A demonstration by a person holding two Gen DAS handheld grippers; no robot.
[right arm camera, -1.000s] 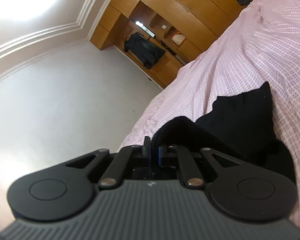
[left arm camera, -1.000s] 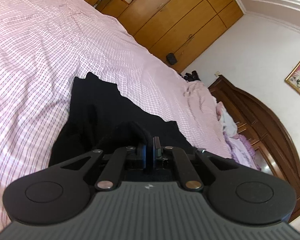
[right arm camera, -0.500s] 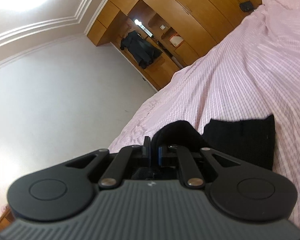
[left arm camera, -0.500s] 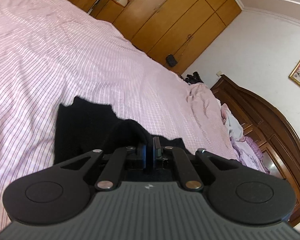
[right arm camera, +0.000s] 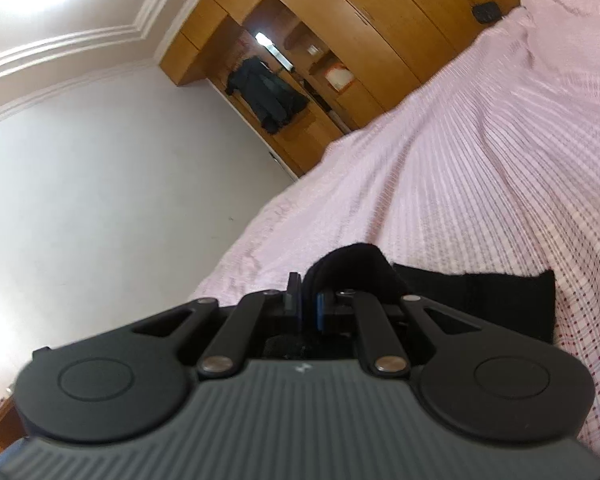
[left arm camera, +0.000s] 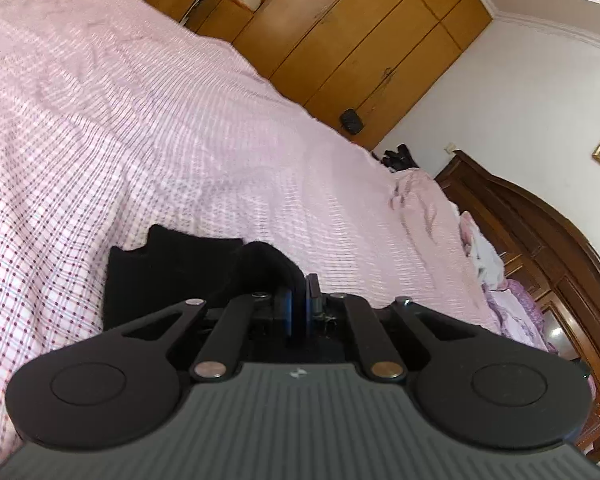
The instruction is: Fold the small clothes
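I hold both grippers low over the pink checked bed [left arm camera: 180, 128]. Left gripper [left arm camera: 299, 300] and right gripper [right arm camera: 309, 306] jaws each pinch the black garment [left arm camera: 160, 276], lower centre of frame. Fold seems underway; next, lay the edge flat and release

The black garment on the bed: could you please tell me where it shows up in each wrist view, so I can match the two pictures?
Left wrist view: the black garment lies low and left of centre, one fold pinched in the left gripper.
Right wrist view: the garment lies low and right of centre, one fold pinched in the right gripper.
Shared landmark: the wooden wardrobe beyond the pink checked bedspread.
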